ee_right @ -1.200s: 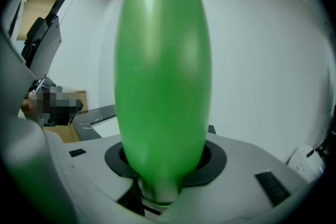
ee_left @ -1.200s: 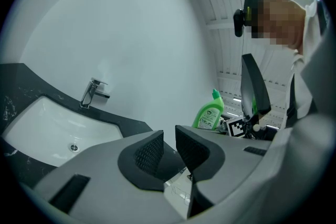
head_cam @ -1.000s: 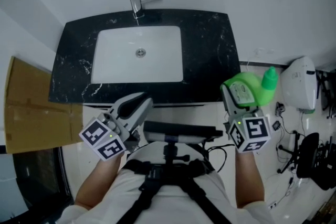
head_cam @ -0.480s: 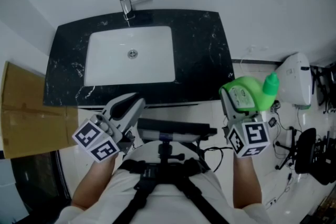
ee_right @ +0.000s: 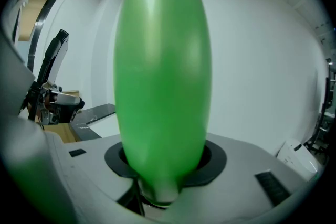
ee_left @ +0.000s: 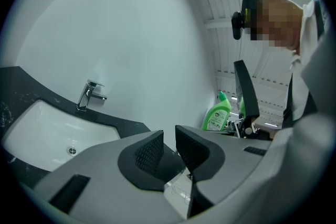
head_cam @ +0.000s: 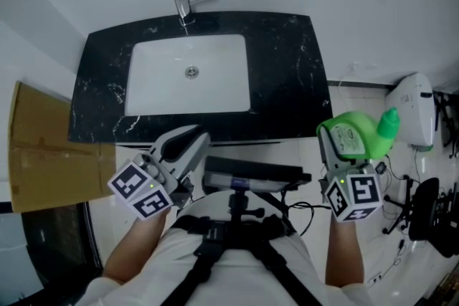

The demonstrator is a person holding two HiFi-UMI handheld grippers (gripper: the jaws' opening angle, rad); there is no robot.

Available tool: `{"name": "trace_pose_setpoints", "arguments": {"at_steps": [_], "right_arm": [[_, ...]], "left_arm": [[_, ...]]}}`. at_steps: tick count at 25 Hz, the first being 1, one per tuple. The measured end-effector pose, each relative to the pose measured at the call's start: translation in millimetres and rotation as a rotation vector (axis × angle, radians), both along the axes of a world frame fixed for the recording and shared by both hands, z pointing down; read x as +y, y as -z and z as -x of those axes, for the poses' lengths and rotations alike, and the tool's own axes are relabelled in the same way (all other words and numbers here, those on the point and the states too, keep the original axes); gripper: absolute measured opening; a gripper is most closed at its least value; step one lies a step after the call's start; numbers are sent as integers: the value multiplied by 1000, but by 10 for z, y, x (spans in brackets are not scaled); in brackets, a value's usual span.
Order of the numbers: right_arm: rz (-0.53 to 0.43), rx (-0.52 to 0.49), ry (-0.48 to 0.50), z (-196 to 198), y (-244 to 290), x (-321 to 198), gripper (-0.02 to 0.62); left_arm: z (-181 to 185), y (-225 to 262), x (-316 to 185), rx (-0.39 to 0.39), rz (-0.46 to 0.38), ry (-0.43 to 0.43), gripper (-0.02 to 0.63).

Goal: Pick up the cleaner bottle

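Observation:
The green cleaner bottle [head_cam: 355,138] hangs in the air right of the black counter [head_cam: 287,75], its cap pointing right. My right gripper [head_cam: 344,154] is shut on it. In the right gripper view the bottle [ee_right: 160,76] fills the middle, and the right gripper [ee_right: 164,165] clamps its lower body. My left gripper [head_cam: 188,141] hovers in front of the counter's front edge. In the left gripper view the left gripper [ee_left: 169,144] stands open by a narrow gap with nothing in it. That view also shows the bottle [ee_left: 215,115] off to the right.
A white sink [head_cam: 188,75] with a chrome faucet [head_cam: 188,0] is set in the counter. Flat cardboard [head_cam: 43,147] leans at the left. A white appliance [head_cam: 414,111] and cables lie on the floor at the right. A black camera rig [head_cam: 251,175] sits at the person's chest.
My right gripper has carried the bottle a little to the right, away from the counter's corner. The left gripper has stayed where it was.

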State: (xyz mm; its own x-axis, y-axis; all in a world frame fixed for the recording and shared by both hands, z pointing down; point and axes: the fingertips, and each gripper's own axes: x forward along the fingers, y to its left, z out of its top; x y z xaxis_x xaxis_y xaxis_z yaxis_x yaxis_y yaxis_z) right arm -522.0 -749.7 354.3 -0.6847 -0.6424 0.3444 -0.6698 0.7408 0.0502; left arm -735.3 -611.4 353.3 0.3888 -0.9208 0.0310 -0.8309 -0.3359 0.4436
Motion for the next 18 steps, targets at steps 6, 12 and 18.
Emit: {"name": "trace_pose_setpoints", "arguments": {"at_steps": [6,12,18], "right_arm": [[0,3,-1,1,-8,-14,176],[5,4,-2,-1,-26,-22,176],[7,3,-1,8,-39,-33,175]], "left_arm": [[12,-7,-15,-2,3,3,71],[16,-21,-18,2,5,5,71],[-7,-30,-24,3,8,3,71]]}}
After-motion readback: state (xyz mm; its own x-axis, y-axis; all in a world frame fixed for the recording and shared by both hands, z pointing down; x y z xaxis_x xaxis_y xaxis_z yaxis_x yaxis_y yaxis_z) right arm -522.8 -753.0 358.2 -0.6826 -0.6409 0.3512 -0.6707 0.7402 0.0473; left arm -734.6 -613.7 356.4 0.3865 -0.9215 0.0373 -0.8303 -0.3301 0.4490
